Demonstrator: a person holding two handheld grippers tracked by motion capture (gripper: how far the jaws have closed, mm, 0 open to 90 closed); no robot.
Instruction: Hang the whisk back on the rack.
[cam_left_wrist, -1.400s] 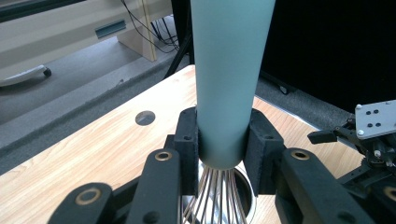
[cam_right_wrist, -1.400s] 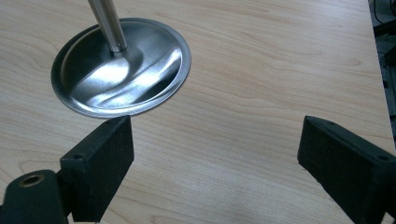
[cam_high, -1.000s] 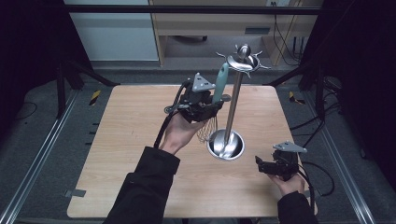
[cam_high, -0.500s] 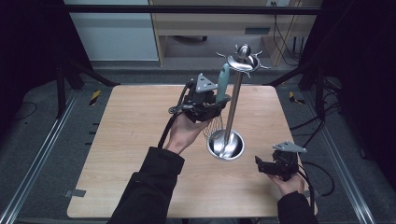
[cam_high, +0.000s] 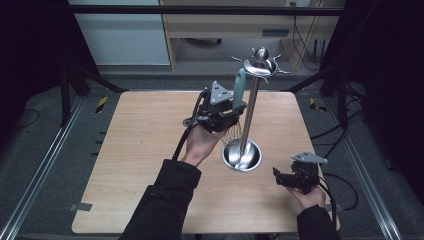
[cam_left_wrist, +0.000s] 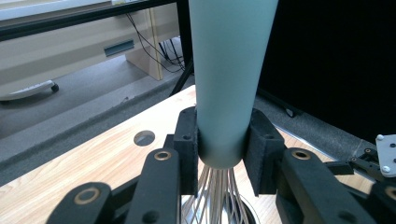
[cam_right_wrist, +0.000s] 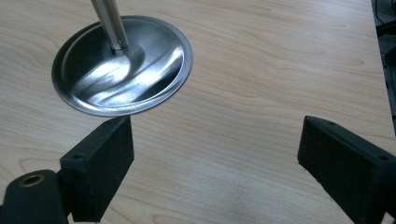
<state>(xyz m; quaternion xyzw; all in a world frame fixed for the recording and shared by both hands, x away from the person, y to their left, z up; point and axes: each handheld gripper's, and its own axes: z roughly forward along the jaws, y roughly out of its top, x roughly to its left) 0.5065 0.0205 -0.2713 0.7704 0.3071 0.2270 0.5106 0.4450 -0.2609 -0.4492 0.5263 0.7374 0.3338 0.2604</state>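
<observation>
Wooden table (cam_high: 135, 150): left tongs (cam_left_wrist: 219, 144) grasp teal-handled whisk (cam_high: 239, 92); right tongs (cam_right_wrist: 215, 163) released.

The whole table (cam_high: 130, 150) is seen from above and in front; the left gripper view is aimed close along its jaws, level; the steel stand base (cam_right_wrist: 121, 65) (cam_high: 242, 156) is shared with the down-tilted right gripper view

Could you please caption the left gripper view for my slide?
Left gripper shut on whisk handle, above the stand's base.
</observation>
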